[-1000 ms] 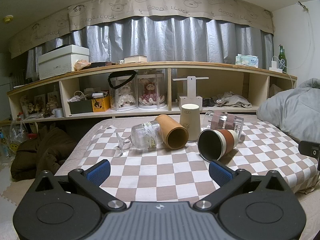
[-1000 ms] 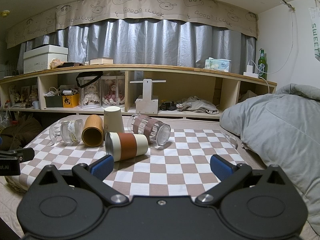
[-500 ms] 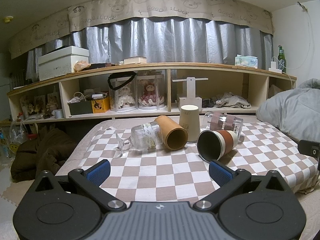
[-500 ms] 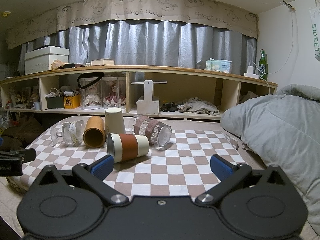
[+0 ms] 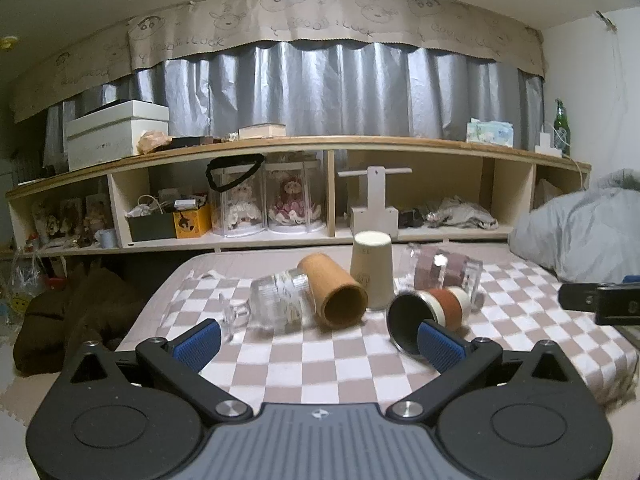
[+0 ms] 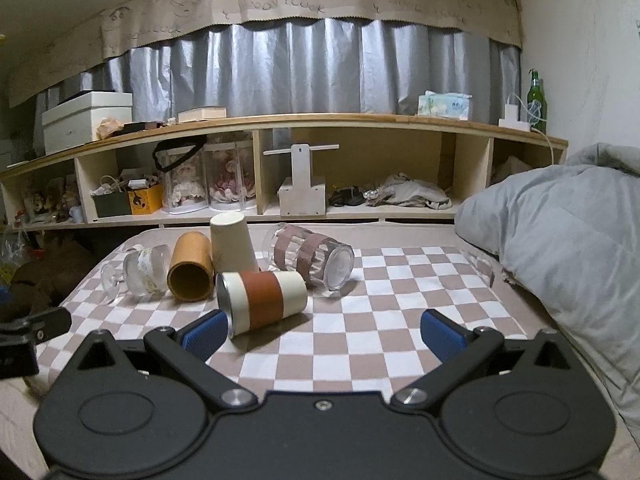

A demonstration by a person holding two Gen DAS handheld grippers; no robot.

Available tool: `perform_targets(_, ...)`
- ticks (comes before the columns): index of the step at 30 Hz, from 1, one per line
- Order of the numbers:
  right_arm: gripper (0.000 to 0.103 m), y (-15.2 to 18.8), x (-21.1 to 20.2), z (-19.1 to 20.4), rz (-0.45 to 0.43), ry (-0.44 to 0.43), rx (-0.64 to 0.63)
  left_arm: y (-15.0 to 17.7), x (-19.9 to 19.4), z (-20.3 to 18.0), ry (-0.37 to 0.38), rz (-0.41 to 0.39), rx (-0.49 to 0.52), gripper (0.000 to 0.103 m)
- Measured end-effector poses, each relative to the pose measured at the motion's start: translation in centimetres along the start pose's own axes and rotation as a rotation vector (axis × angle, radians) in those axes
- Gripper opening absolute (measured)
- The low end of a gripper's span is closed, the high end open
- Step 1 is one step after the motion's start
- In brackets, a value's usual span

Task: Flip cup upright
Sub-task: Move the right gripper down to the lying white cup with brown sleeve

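Several cups lie on a checkered cloth point(image 5: 320, 364) point(image 6: 380, 320). A cream cup with a rust-red sleeve point(image 5: 430, 312) point(image 6: 262, 304) lies on its side nearest me. An orange-tan cup point(image 5: 334, 294) point(image 6: 191, 266) lies beside it. A cream paper cup point(image 5: 372, 270) point(image 6: 233, 242) stands upside down. A clear stemmed glass point(image 5: 276, 300) point(image 6: 138, 272) and a clear glass with brown bands point(image 5: 446, 270) point(image 6: 312, 258) lie on their sides. My left gripper point(image 5: 318, 340) is open just short of the cups. My right gripper point(image 6: 322, 334) is open, its left finger by the sleeved cup's mouth.
A long wooden shelf unit point(image 5: 320, 192) point(image 6: 280, 168) with boxes, doll cases and clutter stands behind the cloth. A grey duvet point(image 6: 560, 240) point(image 5: 580, 224) is heaped on the right. Dark clothing point(image 5: 80, 312) lies on the floor at left.
Both grippers have moved forward and closer to the cups, which now look larger. The jaws stay open. The cups have not moved.
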State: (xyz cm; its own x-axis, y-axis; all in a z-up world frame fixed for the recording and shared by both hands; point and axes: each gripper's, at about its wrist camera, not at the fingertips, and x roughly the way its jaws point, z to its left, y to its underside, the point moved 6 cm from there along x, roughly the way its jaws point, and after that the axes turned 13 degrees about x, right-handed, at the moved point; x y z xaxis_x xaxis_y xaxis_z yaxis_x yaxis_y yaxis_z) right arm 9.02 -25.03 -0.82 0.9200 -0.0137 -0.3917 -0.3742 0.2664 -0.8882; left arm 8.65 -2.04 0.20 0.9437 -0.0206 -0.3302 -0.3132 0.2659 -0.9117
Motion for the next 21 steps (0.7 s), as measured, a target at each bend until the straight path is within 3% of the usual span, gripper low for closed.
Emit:
perform_targets(11, 0.103, -4.6, 7.8, 1.0, 0.094, -0.016, 0.09, -4.7, 4.4, 2.4, -0.061, -0.043, -0.05, 0.103)
perform_targets(16, 0.103, -5.4, 12.5, 0.6, 0.183, -0.025, 0.179, -3.9, 6.0, 3.3, -0.07, -0.033, -0.084, 0.103)
perform_targets(21, 0.103, -5.1, 17.2, 0.7, 0.274, -0.088, 0.271, -2.2, 7.3, 3.8, -0.062, 0.004, -0.08, 0.103)
